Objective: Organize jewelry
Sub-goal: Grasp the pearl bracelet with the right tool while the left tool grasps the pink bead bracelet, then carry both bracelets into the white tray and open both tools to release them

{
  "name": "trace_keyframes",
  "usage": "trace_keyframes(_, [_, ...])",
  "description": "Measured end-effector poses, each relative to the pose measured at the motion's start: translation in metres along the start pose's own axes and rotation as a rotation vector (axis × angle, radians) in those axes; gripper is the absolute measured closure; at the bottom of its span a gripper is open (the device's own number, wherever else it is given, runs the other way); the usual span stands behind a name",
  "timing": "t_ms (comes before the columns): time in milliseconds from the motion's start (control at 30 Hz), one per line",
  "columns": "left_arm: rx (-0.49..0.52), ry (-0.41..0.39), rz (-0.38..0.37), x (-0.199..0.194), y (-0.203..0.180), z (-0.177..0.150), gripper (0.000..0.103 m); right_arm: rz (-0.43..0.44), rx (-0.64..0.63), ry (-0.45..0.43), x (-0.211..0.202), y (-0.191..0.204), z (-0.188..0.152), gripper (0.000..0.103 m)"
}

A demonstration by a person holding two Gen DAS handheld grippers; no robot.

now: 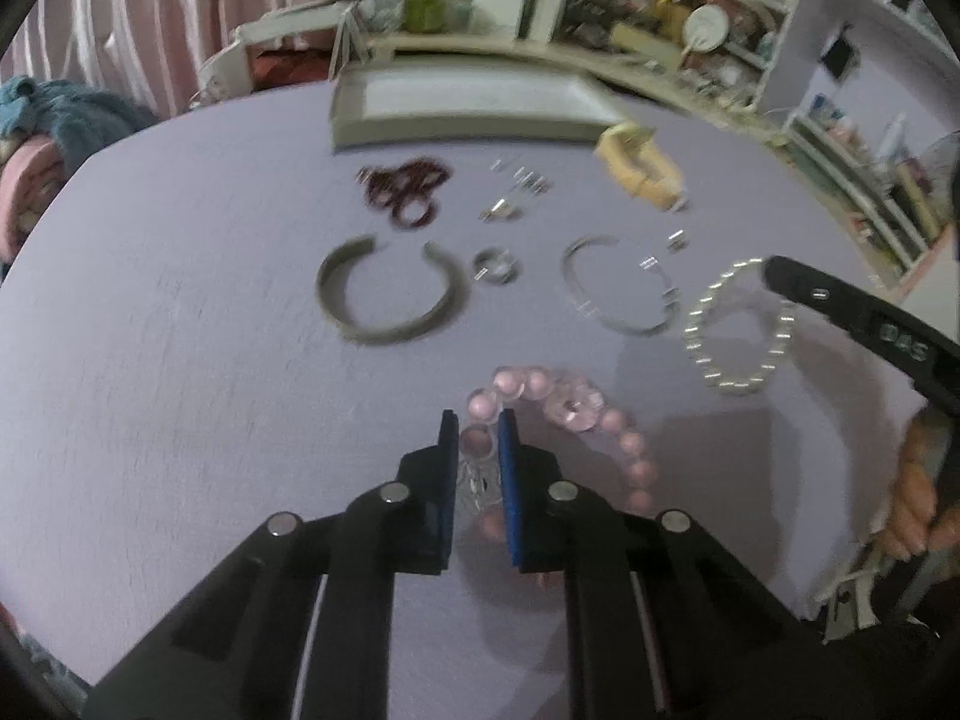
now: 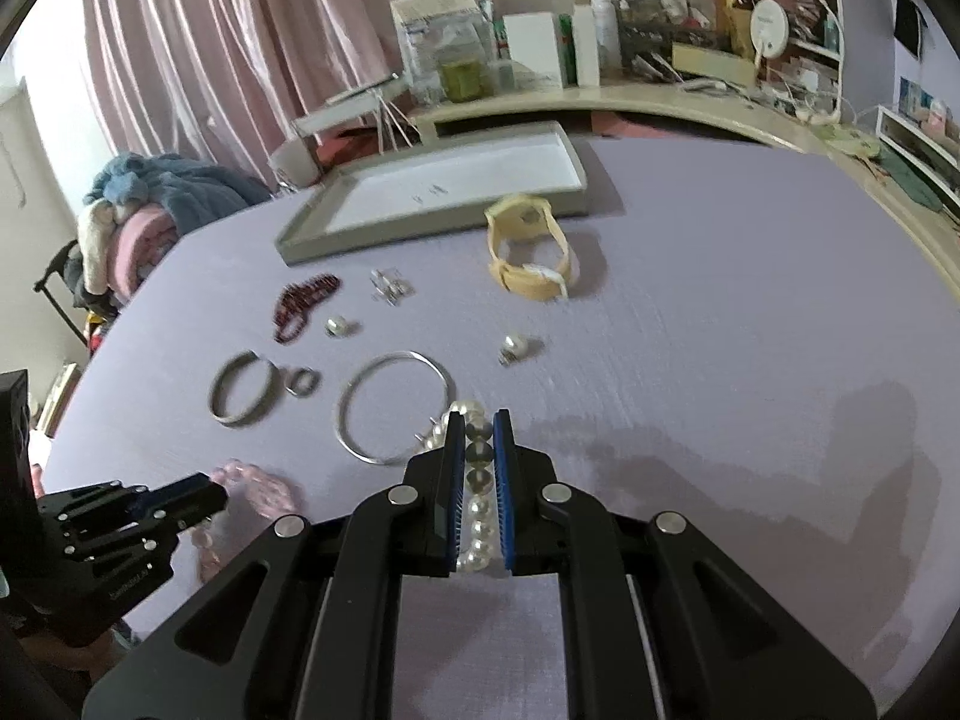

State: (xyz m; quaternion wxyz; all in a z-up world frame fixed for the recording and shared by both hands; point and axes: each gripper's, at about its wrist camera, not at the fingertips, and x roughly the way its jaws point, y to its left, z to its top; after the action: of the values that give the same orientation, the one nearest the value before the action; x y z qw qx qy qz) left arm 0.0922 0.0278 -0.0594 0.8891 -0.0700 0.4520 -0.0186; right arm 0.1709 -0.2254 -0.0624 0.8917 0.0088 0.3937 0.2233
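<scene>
Jewelry: spread loose over the lavender table top, mostly across its middle, short of the far edge.
Grey tray: sits at the far edge of the table top, open side up and almost bare apart from a few tiny pieces; by my reading it is the place the pieces are meant to end up.
Pink bead bracelet: lies near the near edge, directly under the left gripper; its strand runs between the blue pads.
Left gripper state: the jaws stand narrow, closed in on the pink strand. The beads look pinched, so I judge it held.
Pearl bracelet: caught between the jaws of the right gripper, several pearls lined up in the slot and the rest of the loop hanging free beyond the tips.
Right gripper state: nearly fully closed and clamped on the pearls; gripping one side of the loop lets the rest dangle without slipping.
Other pieces: a grey open cuff, a thin silver bangle, a dark red beaded piece, a small ring, stud earrings and a yellow wristwatch nearest the tray.
Step in hand: probably carrying both bracelets to the tray.
Risk: the dangling loops could swing into and disturb the other pieces.
</scene>
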Motion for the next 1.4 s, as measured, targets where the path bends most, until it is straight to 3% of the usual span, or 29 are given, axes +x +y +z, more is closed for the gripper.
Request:
trace_keyframes(167, [0.056, -0.092, -0.073, -0.034, -0.014, 0.016, 0.09, 0.034, -0.026, -0.052, -0.018, 0.01, 0.021, 0.093])
trace_keyframes(333, [0.112, -0.184, -0.088, -0.063, -0.028, 0.047, 0.09, 0.04, -0.037, -0.094, -0.026, 0.015, 0.048, 0.093])
trace_keyframes(667, [0.124, -0.256, -0.087, -0.068, -0.016, 0.132, 0.09, 0.016, -0.055, -0.169, -0.02, 0.013, 0.108, 0.093])
trace_keyframes(1067, [0.072, -0.236, -0.107, -0.016, 0.02, 0.235, 0.09, -0.023, -0.012, -0.139, 0.045, 0.002, 0.181, 0.093])
trace_keyframes(1400, [0.005, -0.171, -0.095, 0.056, 0.052, 0.284, 0.09, -0.03, 0.009, 0.023, 0.152, 0.003, 0.218, 0.093])
